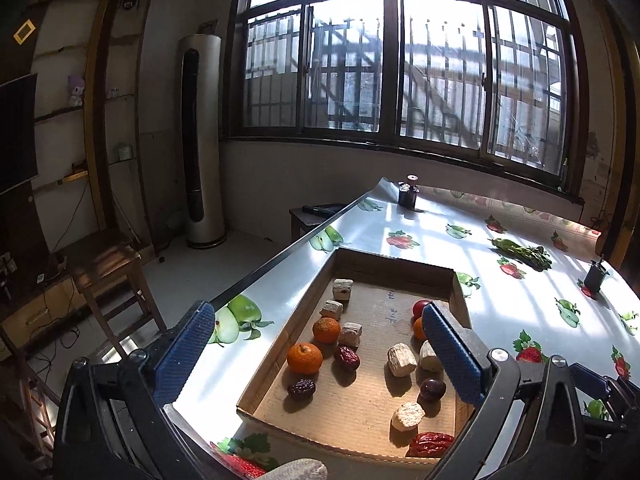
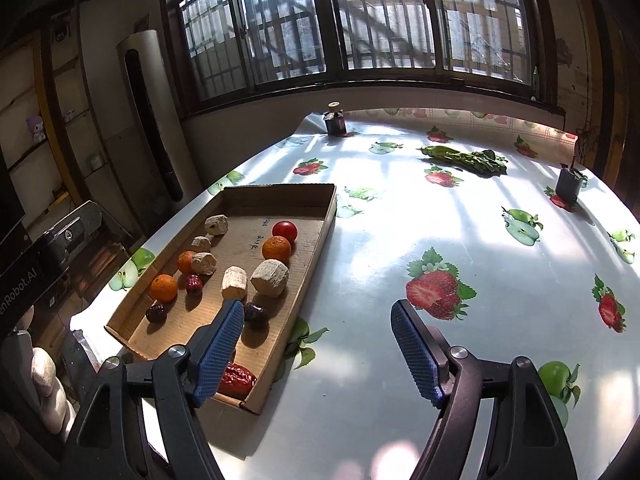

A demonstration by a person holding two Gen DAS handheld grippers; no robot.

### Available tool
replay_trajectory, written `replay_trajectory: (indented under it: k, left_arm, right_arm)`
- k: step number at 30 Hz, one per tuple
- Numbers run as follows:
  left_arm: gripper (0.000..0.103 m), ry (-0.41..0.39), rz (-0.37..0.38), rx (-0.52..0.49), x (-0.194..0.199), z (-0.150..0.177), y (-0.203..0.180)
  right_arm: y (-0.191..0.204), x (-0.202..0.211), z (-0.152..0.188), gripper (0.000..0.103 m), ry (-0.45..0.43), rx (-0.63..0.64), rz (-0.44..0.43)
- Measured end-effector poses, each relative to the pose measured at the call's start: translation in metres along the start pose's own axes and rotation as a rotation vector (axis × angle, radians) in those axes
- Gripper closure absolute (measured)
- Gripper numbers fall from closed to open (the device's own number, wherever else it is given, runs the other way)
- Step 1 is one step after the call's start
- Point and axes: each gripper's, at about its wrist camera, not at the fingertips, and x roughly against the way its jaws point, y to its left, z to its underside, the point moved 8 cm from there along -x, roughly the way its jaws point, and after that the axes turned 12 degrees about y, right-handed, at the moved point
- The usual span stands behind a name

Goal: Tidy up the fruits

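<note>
Left gripper [image 1: 320, 356]: spread wide, holding nothing, hanging over the cardboard tray [image 1: 400, 270].
Right gripper [image 2: 318, 354]: equally wide, nothing in it; one finger is over the tray's near corner, the other over bare tablecloth [image 2: 460, 216].
Fruit: all loose in the tray, three oranges, one tomato [image 2: 285, 231] at about 1 o'clock, dark dates, pale cut chunks.
Oranges: the near orange [image 1: 305, 358] looks firm, light and inclined to roll; I would grip across its middle.
Tomato: smooth, probably slippery and easily bruised; needs a gentle squeeze.
Dates: the red date [image 2: 238, 380] at 6 o'clock looks wrinkled and soft; best pinched across its short width.
Chunks: the pale chunk [image 2: 270, 277] looks dry and rough, so easy to grip on its flat sides.
</note>
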Motion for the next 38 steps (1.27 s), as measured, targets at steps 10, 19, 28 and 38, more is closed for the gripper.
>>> replay_trajectory:
  k: [10,19,28,38]
  left_arm:
    - [0.000,0.108,0.030,-0.012,-0.016,0.016,0.000]
    - [0.000,0.173,0.045,0.001,-0.034,0.026,0.003]
    - [0.000,0.187,0.042,-0.009,-0.037,0.031,0.001]
    - [0.000,0.233,0.102,-0.028,-0.039,0.036,-0.012]
  right_arm:
    - [0.016,0.007,0.004,0.017,-0.027,0.058,0.028]
    - [0.024,0.001,0.007,0.016,-0.009,0.080,0.038]
    - [0.031,-0.008,0.013,0.015,0.023,0.103,0.038]
    - [0.032,-0.011,0.016,0.015,0.034,0.100,0.027]
